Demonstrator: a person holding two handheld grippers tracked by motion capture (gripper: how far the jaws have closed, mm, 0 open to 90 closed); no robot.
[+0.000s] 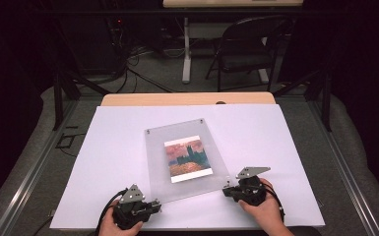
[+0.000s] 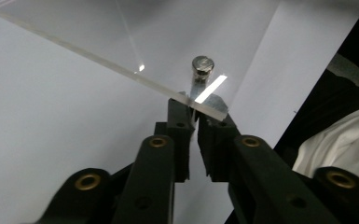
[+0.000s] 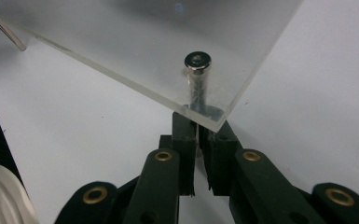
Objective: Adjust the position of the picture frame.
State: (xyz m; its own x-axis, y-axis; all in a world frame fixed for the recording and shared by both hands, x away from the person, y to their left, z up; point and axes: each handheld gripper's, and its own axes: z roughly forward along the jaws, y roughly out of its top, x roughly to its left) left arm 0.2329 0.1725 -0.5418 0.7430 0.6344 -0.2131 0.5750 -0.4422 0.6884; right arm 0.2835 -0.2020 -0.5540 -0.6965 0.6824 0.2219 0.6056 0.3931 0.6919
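A clear acrylic picture frame [image 1: 157, 162] lies on the white sheet [image 1: 266, 142], holding a small painting print [image 1: 187, 159]. My left gripper [image 1: 156, 206] sits at the frame's near left corner. In the left gripper view its jaws [image 2: 196, 119] are closed under the panel's edge on the metal standoff [image 2: 202, 65] there. At the near right corner is my right gripper [image 1: 226, 191]. Its jaws [image 3: 198, 126] are likewise pinched on that corner's standoff [image 3: 197, 60], just below the acrylic panel [image 3: 135, 42]. A hand holds each gripper.
The white sheet covers a wooden table whose far edge [image 1: 187, 99] shows beyond it. A black folding chair [image 1: 251, 49] and a second table's leg [image 1: 186, 54] stand farther back. White cloth [image 2: 340, 140] lies off the sheet's edge near the person.
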